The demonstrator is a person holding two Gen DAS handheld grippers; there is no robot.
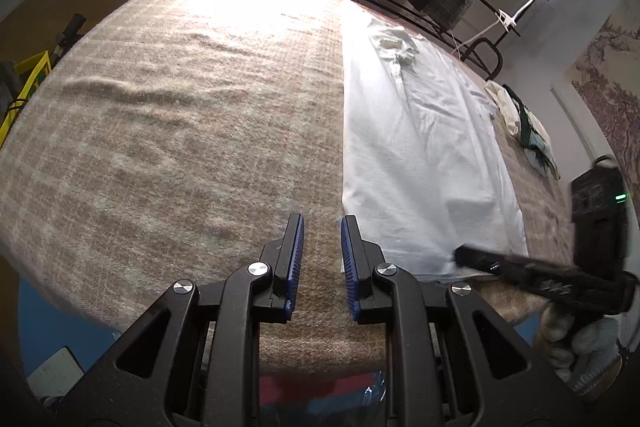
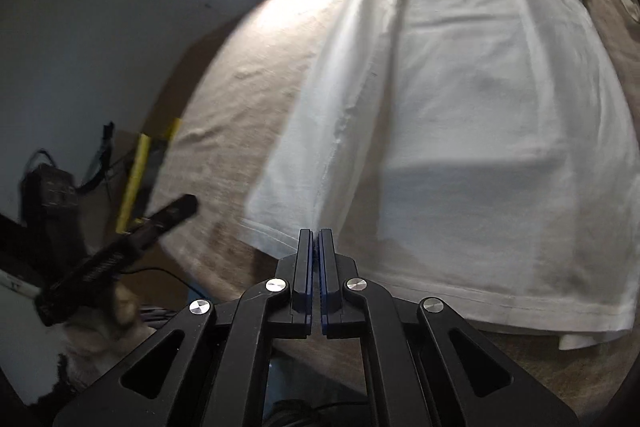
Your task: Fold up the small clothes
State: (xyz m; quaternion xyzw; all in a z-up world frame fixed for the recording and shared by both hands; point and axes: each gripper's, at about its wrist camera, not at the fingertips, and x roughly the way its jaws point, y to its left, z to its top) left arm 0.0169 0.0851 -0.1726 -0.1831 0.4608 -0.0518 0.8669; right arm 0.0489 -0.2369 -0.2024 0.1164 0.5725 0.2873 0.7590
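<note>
Here, a creased white shirt (image 2: 460,131) flat on the beige blanket (image 1: 180,107); left tool (image 1: 322,227) slightly parted, empty; right tool (image 2: 319,235) closed, empty.

The shirt (image 1: 420,155) lies flat on the blanketed bench (image 1: 180,115), toward two o'clock of the left tool (image 1: 322,227); perhaps other clothes (image 1: 528,131) lie beyond it.

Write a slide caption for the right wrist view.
Right gripper shut at the hem of a white T-shirt spread on a beige blanket.
</note>
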